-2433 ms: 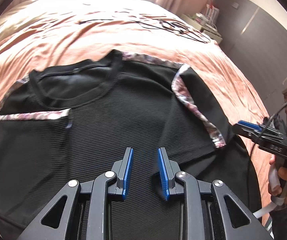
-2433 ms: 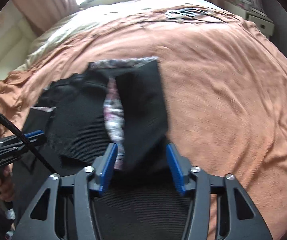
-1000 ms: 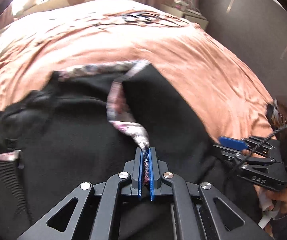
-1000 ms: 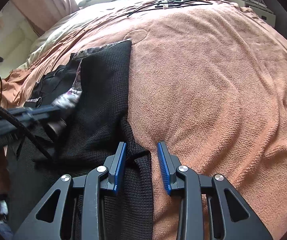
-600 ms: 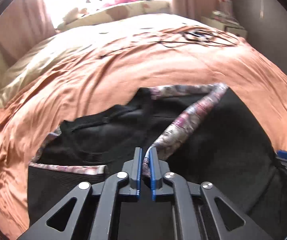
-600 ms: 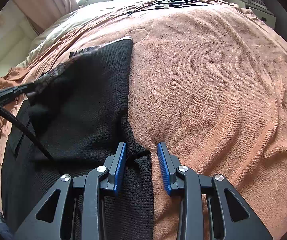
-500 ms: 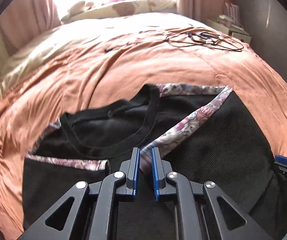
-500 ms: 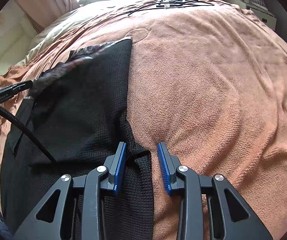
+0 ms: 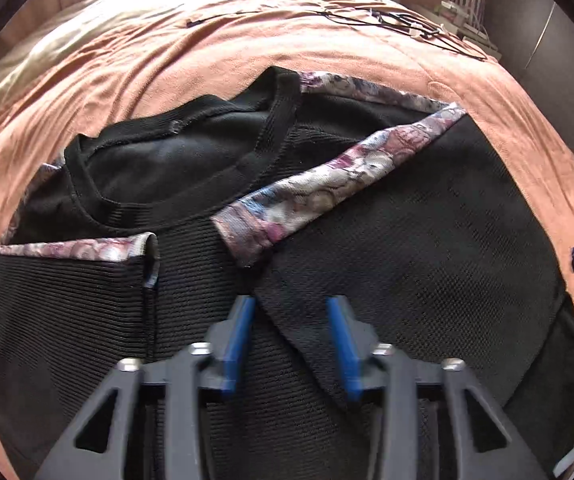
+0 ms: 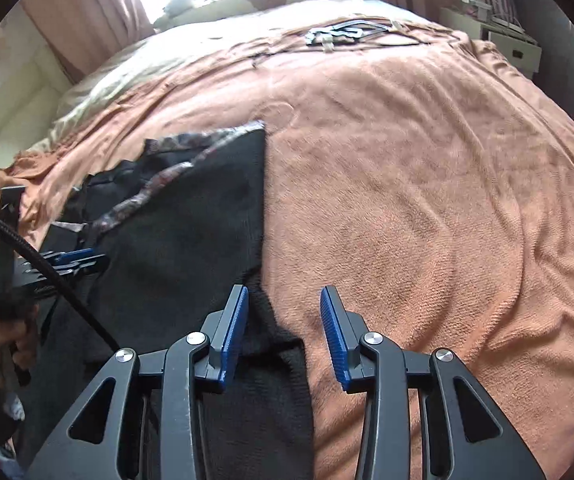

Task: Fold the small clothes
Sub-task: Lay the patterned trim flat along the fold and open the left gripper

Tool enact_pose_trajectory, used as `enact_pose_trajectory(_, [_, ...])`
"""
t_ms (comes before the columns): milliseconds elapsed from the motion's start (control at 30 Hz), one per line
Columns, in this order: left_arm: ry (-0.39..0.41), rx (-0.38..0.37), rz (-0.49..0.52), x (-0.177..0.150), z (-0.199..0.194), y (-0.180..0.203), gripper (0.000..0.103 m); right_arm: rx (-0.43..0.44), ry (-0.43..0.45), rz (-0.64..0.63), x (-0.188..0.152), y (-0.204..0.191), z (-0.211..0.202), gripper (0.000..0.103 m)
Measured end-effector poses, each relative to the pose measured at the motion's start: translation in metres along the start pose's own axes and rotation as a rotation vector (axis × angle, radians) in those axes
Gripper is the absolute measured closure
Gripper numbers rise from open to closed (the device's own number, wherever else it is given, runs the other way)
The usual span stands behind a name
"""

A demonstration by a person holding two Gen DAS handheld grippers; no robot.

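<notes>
Your left gripper [image 9: 290,334], jaws just opening and empty, has laid the floral-edged sleeve [image 9: 311,196] toward eleven o'clock across the black top [image 9: 447,240], while your right gripper [image 10: 283,332] hovers narrowly open.

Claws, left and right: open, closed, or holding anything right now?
Left claw: open, just been opening, nothing gripped; floral cuff lies released ahead.
Right claw: open, opening further, over the black top's edge, not pinching it.

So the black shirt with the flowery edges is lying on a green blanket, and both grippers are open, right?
Not quite: the blanket is orange-pink, not green, as the right wrist view shows. The rest holds: the black shirt with flowery edges lies on it, and the left gripper and the right gripper are both open, with the left gripper's jaws having just opened off the folded sleeve.
</notes>
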State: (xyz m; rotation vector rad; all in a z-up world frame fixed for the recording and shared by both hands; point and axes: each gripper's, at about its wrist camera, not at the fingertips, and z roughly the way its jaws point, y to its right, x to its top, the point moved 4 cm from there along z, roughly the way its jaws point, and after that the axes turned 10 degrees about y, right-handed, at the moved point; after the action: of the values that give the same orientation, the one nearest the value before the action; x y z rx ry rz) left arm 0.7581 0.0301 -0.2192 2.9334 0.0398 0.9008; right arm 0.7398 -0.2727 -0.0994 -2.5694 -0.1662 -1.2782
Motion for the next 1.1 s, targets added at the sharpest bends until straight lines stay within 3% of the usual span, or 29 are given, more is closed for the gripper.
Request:
enact_pose_trajectory(67, [0.001, 0.012, 0.031, -0.001, -0.001, 0.005, 0.095, -0.005, -0.025, -0.004, -0.005, -0.003, 0.007, 0.068])
enact_pose_trajectory(133, [0.003, 0.046, 0.076, -0.003, -0.003, 0.011, 0.096, -0.013, -0.051, -0.004, -0.010, -0.005, 0.016, 0.068])
enact_pose_trajectory(300, [0.010, 0.089, 0.094, -0.005, -0.006, 0.005, 0.095, -0.053, -0.069, -0.031, -0.014, -0.009, 0.022, 0.068])
enact_pose_trajectory(400, [-0.004, 0.127, 0.083, -0.004, -0.010, -0.005, 0.086, -0.076, -0.094, -0.021, -0.016, -0.009, 0.018, 0.068])
enact_pose_trajectory(667, [0.001, 0.053, 0.004, -0.007, -0.059, -0.037, 0.084, -0.100, -0.077, -0.036, -0.016, -0.017, -0.025, 0.068])
enact_pose_trajectory(700, [0.006, 0.045, -0.013, -0.007, -0.069, -0.043, 0.084, -0.103, -0.076, -0.037, -0.016, -0.018, -0.031, 0.061])
enact_pose_trajectory(733, [0.011, 0.042, -0.022, -0.008, -0.077, -0.047, 0.082, -0.109, -0.071, -0.040, -0.015, -0.021, -0.039, 0.046])
enact_pose_trajectory(800, [0.026, 0.039, -0.034, -0.014, -0.098, -0.052, 0.071, -0.113, -0.053, -0.052, -0.012, -0.029, -0.056, 0.030])
enact_pose_trajectory(1000, [0.109, 0.020, -0.061, -0.028, -0.168, -0.076, 0.027, -0.139, -0.026, -0.084, -0.011, -0.049, -0.115, 0.016])
enact_pose_trajectory(1100, [0.147, -0.004, -0.063, -0.044, -0.210, -0.086, 0.016, -0.118, -0.044, -0.089, -0.018, -0.061, -0.140, 0.006])
